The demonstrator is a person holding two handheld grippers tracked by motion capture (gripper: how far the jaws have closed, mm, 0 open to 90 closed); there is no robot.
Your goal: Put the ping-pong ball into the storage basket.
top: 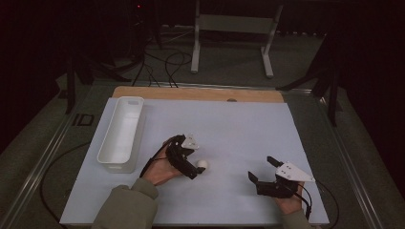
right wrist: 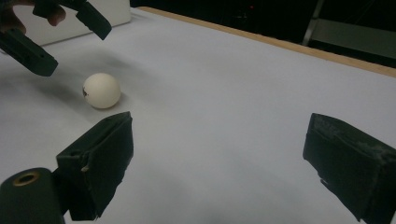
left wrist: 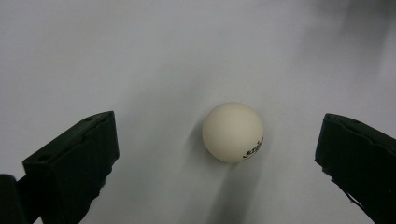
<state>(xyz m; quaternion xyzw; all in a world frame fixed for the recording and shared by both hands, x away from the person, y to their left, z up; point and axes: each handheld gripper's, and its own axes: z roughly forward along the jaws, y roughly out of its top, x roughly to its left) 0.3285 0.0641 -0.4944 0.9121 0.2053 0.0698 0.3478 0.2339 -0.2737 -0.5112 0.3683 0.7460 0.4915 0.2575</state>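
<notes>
On a white table (top: pixel 229 124), a small white ball (top: pixel 202 165) lies between the spread, empty jaws of the left gripper (left wrist: pixel 217 154), while the right gripper (top: pixel 263 171), also wide open and empty, rests at the ball's four o'clock, well apart.

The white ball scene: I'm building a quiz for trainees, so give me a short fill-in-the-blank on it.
1. The left gripper hovers over the ____ ball with its jaws open.
2. The ball rests on the ____, touching neither jaw.
3. The right gripper holds ____.
4. The white bin stands to the ball's ____ in the high view.

Missing words: white; table; nothing; left
</notes>
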